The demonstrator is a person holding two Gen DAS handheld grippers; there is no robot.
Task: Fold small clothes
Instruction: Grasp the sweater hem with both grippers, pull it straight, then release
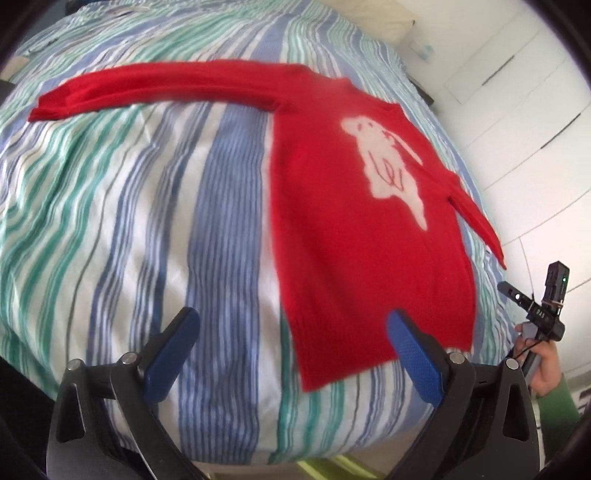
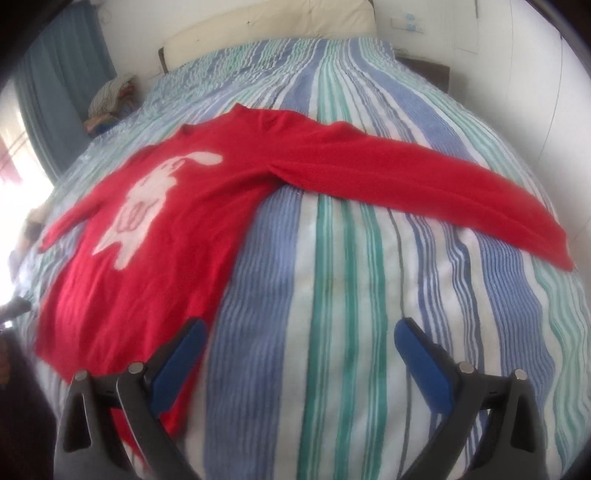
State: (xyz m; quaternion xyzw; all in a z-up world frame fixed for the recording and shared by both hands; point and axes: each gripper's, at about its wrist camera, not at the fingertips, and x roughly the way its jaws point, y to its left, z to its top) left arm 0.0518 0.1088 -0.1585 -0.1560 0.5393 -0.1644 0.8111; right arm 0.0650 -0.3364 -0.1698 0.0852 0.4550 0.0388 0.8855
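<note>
A small red sweater (image 1: 332, 206) with a white rabbit figure (image 1: 388, 162) lies flat, front up, on the striped bedspread (image 1: 147, 221). In the left wrist view one sleeve (image 1: 155, 88) stretches out to the left and the other sleeve (image 1: 476, 221) runs down the right. My left gripper (image 1: 291, 325) is open and empty, above the sweater's hem corner. In the right wrist view the sweater (image 2: 177, 229) lies left of centre with a long sleeve (image 2: 424, 184) reaching right. My right gripper (image 2: 299, 332) is open and empty, its left finger (image 2: 177, 365) over the hem.
The right hand-held gripper (image 1: 543, 314) shows at the right edge of the left wrist view. White cupboards (image 1: 517, 92) stand beyond the bed. A cream headboard (image 2: 277, 29), a pile of clothes (image 2: 110, 99) and a blue curtain (image 2: 62, 92) are at the far end.
</note>
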